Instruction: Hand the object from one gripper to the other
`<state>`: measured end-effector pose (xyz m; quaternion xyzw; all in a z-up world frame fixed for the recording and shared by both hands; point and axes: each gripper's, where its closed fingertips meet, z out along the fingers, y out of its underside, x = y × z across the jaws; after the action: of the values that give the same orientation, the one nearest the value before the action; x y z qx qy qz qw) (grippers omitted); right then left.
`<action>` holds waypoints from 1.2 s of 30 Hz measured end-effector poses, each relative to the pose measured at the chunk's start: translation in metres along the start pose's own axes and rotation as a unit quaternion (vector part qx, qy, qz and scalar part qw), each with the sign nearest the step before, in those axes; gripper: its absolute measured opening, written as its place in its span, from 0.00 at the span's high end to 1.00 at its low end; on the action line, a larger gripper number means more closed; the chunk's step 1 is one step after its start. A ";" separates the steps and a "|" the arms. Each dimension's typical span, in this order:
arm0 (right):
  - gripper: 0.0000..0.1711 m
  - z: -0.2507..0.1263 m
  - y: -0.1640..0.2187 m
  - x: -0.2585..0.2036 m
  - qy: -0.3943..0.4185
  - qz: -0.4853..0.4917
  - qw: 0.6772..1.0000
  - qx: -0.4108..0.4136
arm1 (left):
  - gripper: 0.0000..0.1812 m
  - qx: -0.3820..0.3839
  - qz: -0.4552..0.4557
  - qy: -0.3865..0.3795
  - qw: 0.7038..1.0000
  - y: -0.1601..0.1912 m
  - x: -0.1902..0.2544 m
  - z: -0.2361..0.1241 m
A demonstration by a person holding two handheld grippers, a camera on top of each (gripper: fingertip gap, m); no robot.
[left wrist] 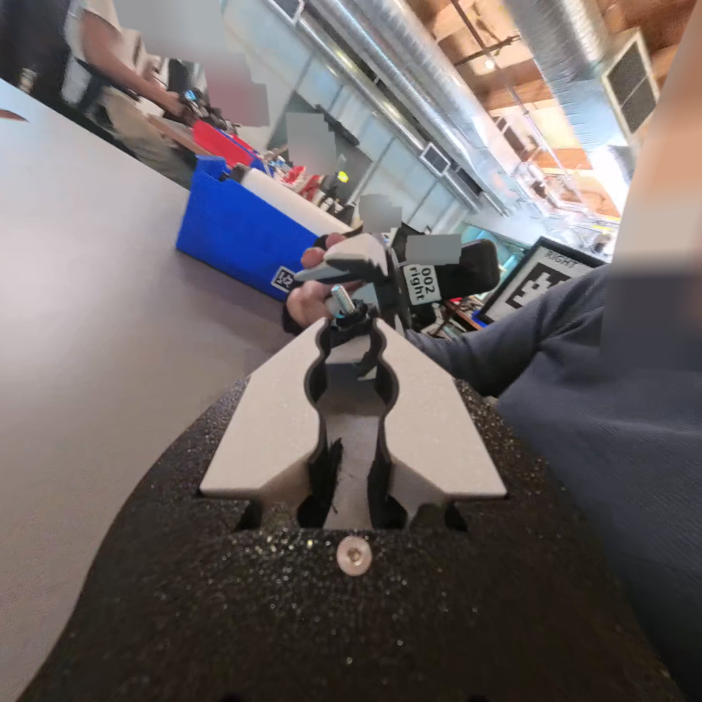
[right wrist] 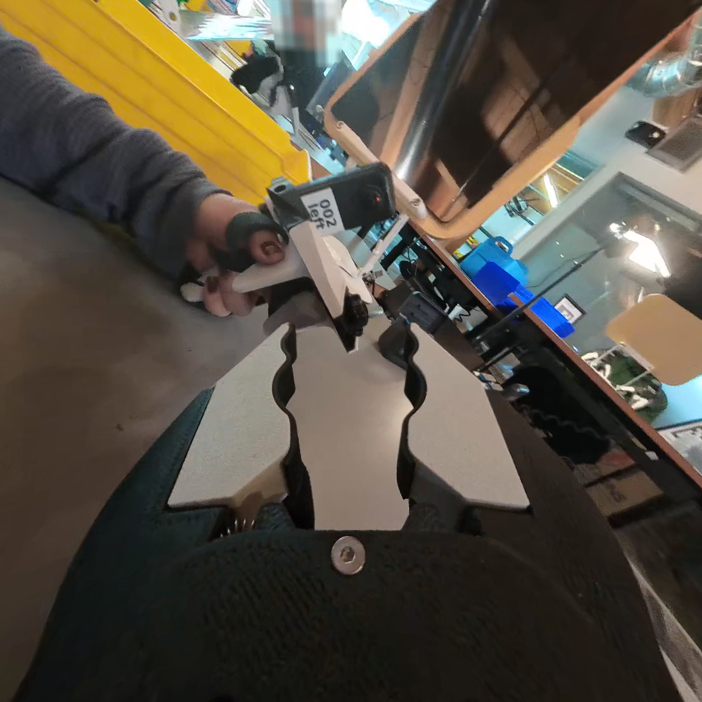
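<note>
Blue bin (left wrist: 231, 235), yellow bin (right wrist: 159, 83), grey sleeve (right wrist: 87, 152).

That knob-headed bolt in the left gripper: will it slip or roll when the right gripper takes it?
The bolt looks rigid, with a metal threaded shank, so it probably won't flex. Its black lobed knob sits pinched at the left gripper tips and may twist. The right gripper is open; if the bolt drops on the table, the shank could roll.

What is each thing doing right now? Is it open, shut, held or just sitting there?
Left tool: shut on the bolt.
Bolt: held at its black knob, threaded end sticking out.
Right tool: open, empty.
Blue bin: sitting on the table.
</note>
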<state>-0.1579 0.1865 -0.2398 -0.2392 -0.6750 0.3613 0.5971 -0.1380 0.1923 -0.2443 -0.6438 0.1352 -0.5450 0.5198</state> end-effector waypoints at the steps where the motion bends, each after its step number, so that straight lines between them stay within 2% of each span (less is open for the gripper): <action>1: 0.70 0.000 -0.001 -0.002 -0.004 -0.006 1.000 0.002 | 0.90 -0.008 -0.007 0.003 1.000 0.003 0.000 0.001; 5: 0.75 0.001 -0.002 -0.007 -0.017 -0.022 1.000 -0.002 | 0.90 -0.061 -0.022 0.033 0.997 0.020 0.009 0.008; 8: 0.82 0.001 -0.002 -0.014 -0.036 -0.023 0.999 -0.005 | 0.90 -0.062 -0.032 0.041 0.997 0.020 0.010 0.007; 14: 0.83 0.000 0.001 -0.017 -0.059 -0.005 0.998 -0.015 | 0.90 -0.070 -0.052 0.042 0.995 0.023 0.009 0.008; 19: 0.83 -0.001 -0.006 -0.027 -0.093 0.010 0.996 -0.003 | 0.90 -0.091 -0.080 0.089 0.989 0.029 0.022 0.006; 22: 0.86 -0.003 -0.010 -0.032 -0.125 0.051 0.991 0.002 | 0.90 -0.104 -0.104 0.122 0.982 0.033 0.031 0.005; 26: 0.86 0.000 -0.005 -0.022 -0.110 0.108 0.988 -0.005 | 0.90 -0.074 -0.090 0.098 0.988 0.024 0.023 0.006; 29: 0.86 -0.001 0.006 -0.001 -0.074 0.179 0.981 -0.022 | 0.81 -0.007 -0.020 0.065 0.998 0.002 0.015 0.003; 32: 0.86 -0.003 0.021 0.012 -0.063 0.276 0.958 -0.043 | 0.69 0.009 0.143 -0.056 0.988 -0.009 -0.005 -0.003; 34: 0.86 -0.004 0.025 0.014 -0.073 0.346 0.935 -0.041 | 0.66 -0.017 0.288 -0.154 0.945 -0.010 -0.017 -0.008; 36: 0.86 -0.004 0.025 0.013 -0.093 0.406 0.909 -0.034 | 0.68 -0.065 0.412 -0.236 0.878 -0.007 -0.027 -0.011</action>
<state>-0.1588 0.2127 -0.2508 -0.4781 -0.5841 0.5696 0.3252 -0.1603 0.2094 -0.2551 -0.6716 0.2963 -0.1037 0.6711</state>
